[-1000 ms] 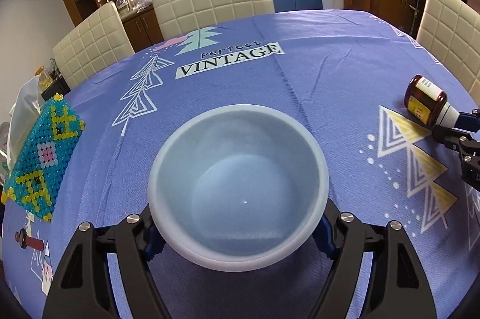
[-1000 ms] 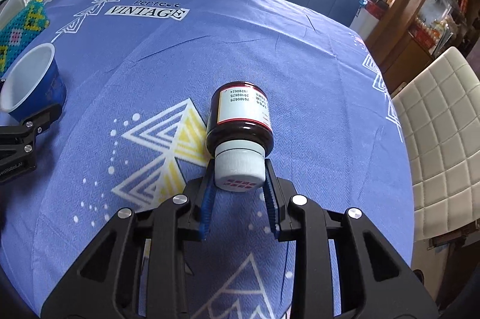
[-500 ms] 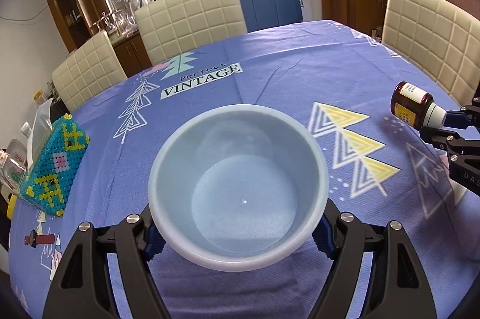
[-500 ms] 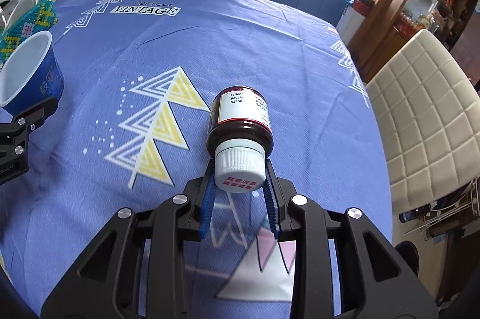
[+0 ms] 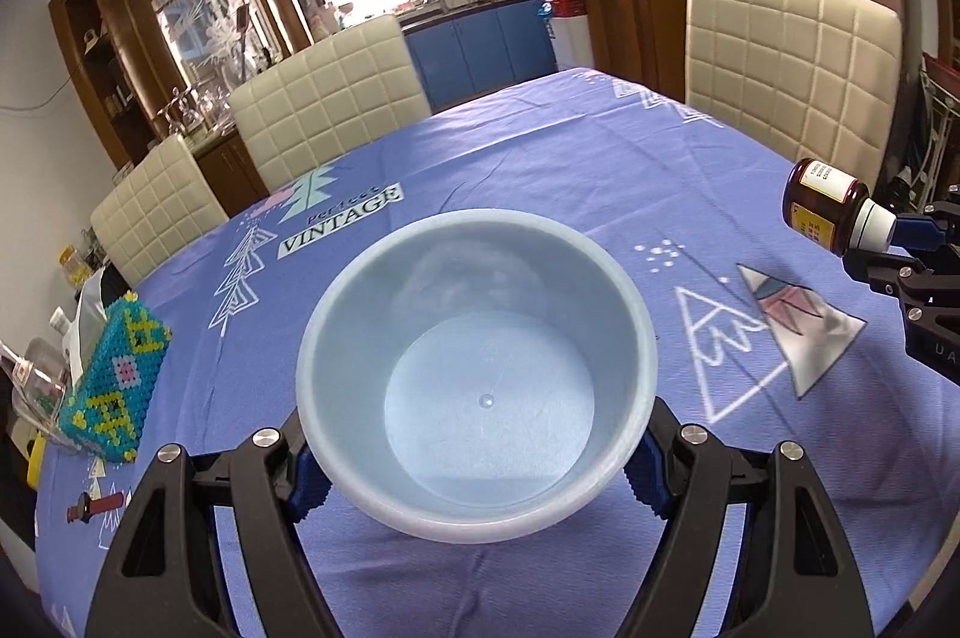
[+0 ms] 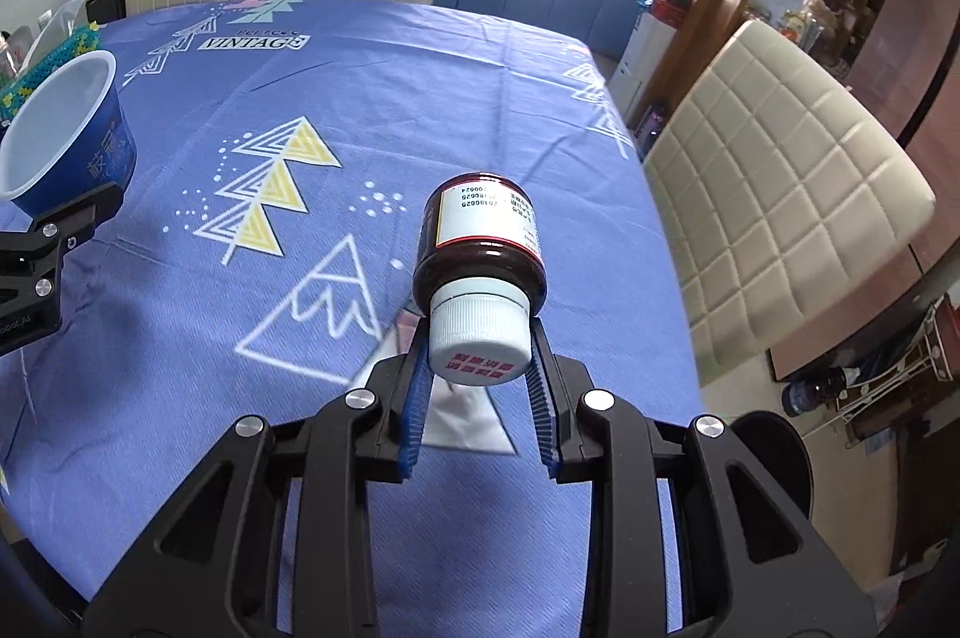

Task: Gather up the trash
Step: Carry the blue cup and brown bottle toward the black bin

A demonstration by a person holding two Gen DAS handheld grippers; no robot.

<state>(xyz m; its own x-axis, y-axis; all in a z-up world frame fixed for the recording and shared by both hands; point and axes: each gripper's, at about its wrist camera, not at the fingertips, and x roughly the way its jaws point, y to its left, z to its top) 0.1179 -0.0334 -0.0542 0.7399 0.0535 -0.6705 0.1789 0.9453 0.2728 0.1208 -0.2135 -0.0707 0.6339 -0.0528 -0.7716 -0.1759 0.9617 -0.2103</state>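
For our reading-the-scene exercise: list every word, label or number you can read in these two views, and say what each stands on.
"Perfect VINTAGE": printed on the blue tablecloth.
"20180625": upside down on the white label of the brown bottle held by the right gripper; the label's other lines are too small to read.
Red characters on the bottle's white cap: blurred.
White characters on the blue cup in the left gripper: unreadable.
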